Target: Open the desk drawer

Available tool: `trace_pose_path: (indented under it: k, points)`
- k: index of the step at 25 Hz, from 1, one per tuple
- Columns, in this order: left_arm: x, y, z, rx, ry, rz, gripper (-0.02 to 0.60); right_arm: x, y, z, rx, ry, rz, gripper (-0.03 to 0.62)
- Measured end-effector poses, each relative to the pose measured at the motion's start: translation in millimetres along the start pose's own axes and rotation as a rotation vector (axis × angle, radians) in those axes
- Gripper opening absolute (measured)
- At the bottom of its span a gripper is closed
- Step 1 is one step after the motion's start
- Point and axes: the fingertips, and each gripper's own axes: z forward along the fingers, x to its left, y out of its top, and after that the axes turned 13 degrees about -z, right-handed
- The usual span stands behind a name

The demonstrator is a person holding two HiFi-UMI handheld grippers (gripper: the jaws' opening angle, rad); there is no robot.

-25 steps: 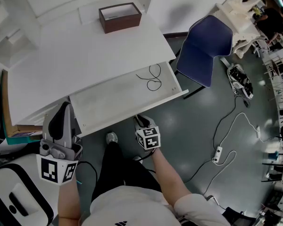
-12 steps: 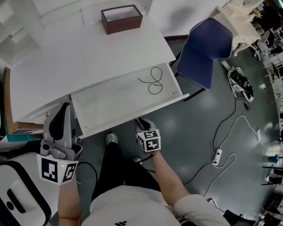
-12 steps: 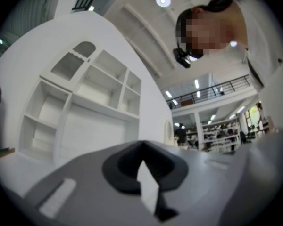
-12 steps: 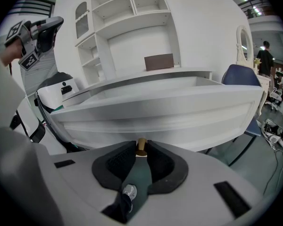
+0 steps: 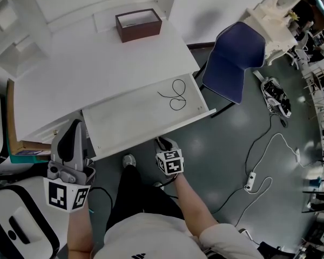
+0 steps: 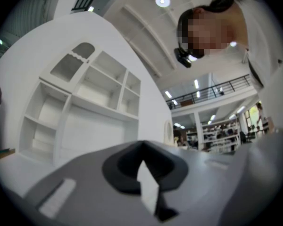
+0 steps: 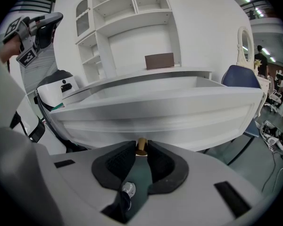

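Note:
The white desk drawer (image 5: 129,117) stands pulled out from under the desktop, with a thin black cord (image 5: 175,93) lying in it. In the right gripper view its front panel (image 7: 155,121) fills the middle, and a small brass knob (image 7: 141,146) sticks out below it. My right gripper (image 7: 141,148) is shut on that knob, one dark pad on each side. From the head view the right gripper (image 5: 161,141) sits under the drawer's front edge. My left gripper (image 5: 72,125) is raised at the lower left, away from the drawer, its jaws together and empty.
A brown open box (image 5: 139,24) stands at the back of the desktop (image 5: 97,63). A blue chair (image 5: 232,58) is at the desk's right. Cables and a power strip (image 5: 249,177) lie on the grey floor. A white rounded unit (image 5: 16,231) sits at the lower left.
Only the head view has shifted slightly; the drawer and both grippers keep their places.

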Motion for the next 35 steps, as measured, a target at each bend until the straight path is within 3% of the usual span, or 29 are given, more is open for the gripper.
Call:
trace_pose_path:
  k: [5, 9, 22, 35]
  points:
    - [-5, 4, 3, -0.004, -0.009, -0.001, 0.005, -1, 4, -11, -0.017, -0.011, 0.007, 0.082]
    - [-12, 5, 5, -0.005, -0.018, -0.002, 0.005, -7, 13, -31, -0.065, -0.044, 0.023, 0.002]
    - [-36, 5, 9, 0.019, -0.053, -0.004, 0.005, -26, 76, -102, -0.269, -0.1, 0.038, 0.002]
    - [-61, 6, 15, 0.019, -0.085, -0.001, 0.005, -41, 150, -171, -0.46, -0.17, -0.054, 0.002]
